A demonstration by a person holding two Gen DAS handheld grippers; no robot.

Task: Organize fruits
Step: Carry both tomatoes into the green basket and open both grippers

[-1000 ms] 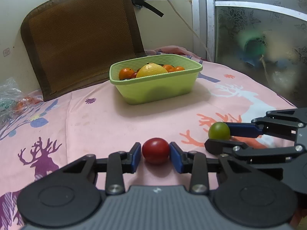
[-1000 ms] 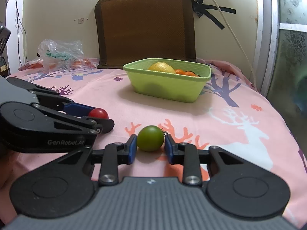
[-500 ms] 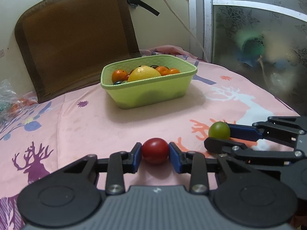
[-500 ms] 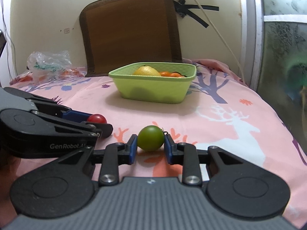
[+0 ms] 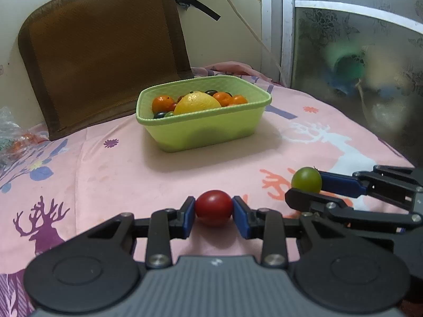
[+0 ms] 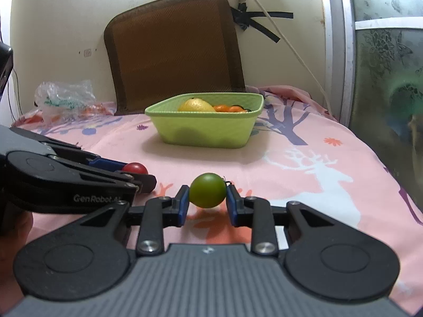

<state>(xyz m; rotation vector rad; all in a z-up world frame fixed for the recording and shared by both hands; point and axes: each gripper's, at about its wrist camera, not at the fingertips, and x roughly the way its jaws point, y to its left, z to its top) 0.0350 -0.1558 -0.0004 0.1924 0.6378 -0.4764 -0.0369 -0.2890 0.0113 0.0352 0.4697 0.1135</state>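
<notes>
Nearest the left wrist camera, the left tongs (image 5: 214,211) are clamped on one red tomato (image 5: 213,207), their blue pads pressed to its two sides. Just to their right, the right tongs (image 6: 207,198) are clamped on one green tomato (image 6: 207,190) in the same way. Both fruits hang a little above the pink patterned cloth (image 5: 105,174), side by side and apart.

The coming move likely turns on one relation: the single green basket (image 5: 211,129) lies straight ahead of both tongs, farther along the cloth, slightly left of the right tongs' line. Neither hand looks clearly nearer to it. Its long axis runs across the view.

Inside the basket sit one lemon (image 5: 197,103), several small oranges and some dark fruits; their exact count is hidden.

Farthest back, one brown mat (image 6: 171,50) leans on the wall, with one plastic bag (image 6: 66,97) at left.
</notes>
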